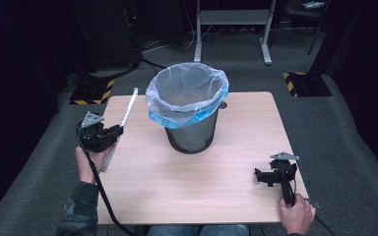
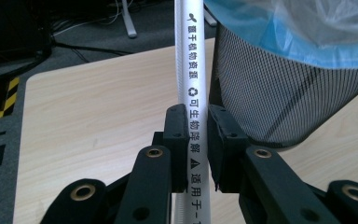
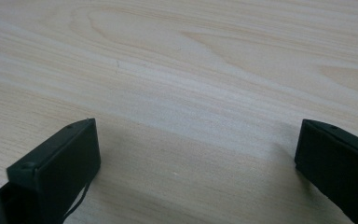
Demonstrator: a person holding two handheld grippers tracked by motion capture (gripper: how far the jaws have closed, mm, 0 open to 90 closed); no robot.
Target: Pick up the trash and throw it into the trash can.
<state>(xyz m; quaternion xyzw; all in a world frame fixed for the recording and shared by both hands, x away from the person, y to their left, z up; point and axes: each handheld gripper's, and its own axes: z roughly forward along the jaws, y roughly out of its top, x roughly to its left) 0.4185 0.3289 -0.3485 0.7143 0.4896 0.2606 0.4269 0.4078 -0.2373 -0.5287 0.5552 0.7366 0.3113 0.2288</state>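
A long white strip (image 1: 123, 122) with black printed characters runs along the table's left side; in the left gripper view the white strip (image 2: 193, 65) stands between the jaws. My left gripper (image 1: 112, 132) is shut on it near its middle, as the left gripper (image 2: 197, 140) close-up shows. A black mesh bin (image 1: 191, 135) lined with a clear and blue bag (image 1: 187, 93) stands at the table's centre; the mesh bin (image 2: 279, 93) sits just right of the strip. My right gripper (image 1: 261, 176) rests open low over the table at the right front; the right gripper (image 3: 196, 158) holds nothing.
The light wooden table (image 1: 216, 187) has bare surface in front of the bin. Yellow and black striped floor plates (image 1: 94, 92) lie beyond the far corners, and a white desk frame (image 1: 231, 29) stands behind. Cables trail from both grippers.
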